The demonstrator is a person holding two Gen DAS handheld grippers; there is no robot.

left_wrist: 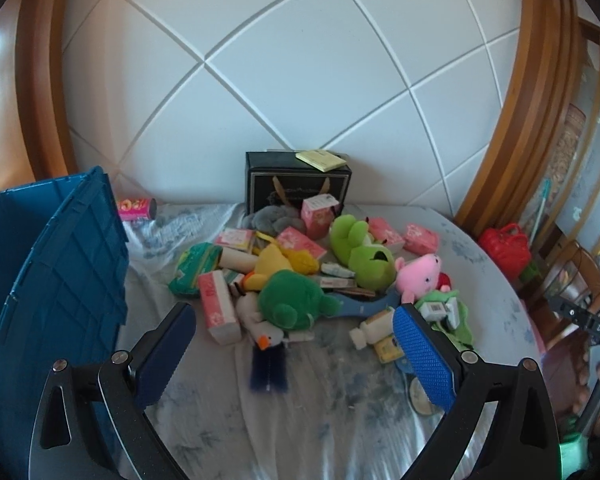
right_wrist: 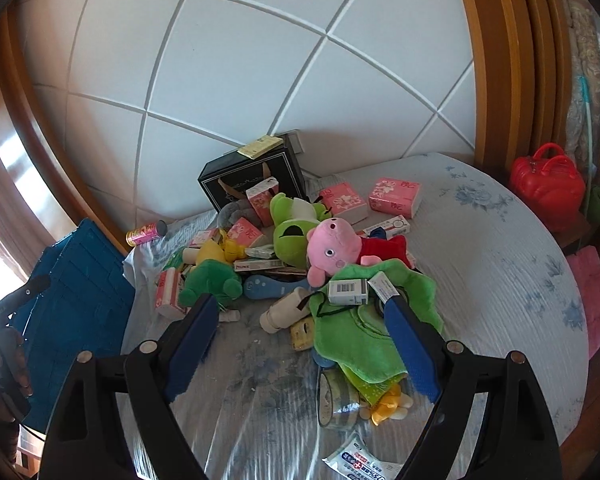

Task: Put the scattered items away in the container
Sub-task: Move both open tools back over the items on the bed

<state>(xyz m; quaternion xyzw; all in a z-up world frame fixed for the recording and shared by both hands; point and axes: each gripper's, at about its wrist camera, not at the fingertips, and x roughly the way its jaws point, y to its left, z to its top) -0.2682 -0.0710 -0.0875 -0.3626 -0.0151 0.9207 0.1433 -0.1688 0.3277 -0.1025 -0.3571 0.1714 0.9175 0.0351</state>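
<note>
A pile of items lies on a bed: a pink pig plush (left_wrist: 418,276) (right_wrist: 332,246), a light green frog plush (left_wrist: 364,250) (right_wrist: 290,228), a dark green plush (left_wrist: 290,300) (right_wrist: 210,284), a yellow plush (left_wrist: 278,262), pink tissue packs (left_wrist: 218,306) (right_wrist: 396,196), a white bottle (left_wrist: 374,326) (right_wrist: 284,312) and a green cloth (right_wrist: 364,332). The blue container (left_wrist: 52,264) (right_wrist: 80,300) stands at the left. My left gripper (left_wrist: 296,316) is open above the bed before the pile. My right gripper (right_wrist: 300,312) is open, its right finger over the green cloth.
A black gift box (left_wrist: 298,186) (right_wrist: 252,180) stands against the white padded headboard. A pink can (left_wrist: 136,208) (right_wrist: 146,232) lies by the container. A tape roll (right_wrist: 336,400) and a wipes pack (right_wrist: 360,460) lie near. A red bag (right_wrist: 548,186) sits beside the bed.
</note>
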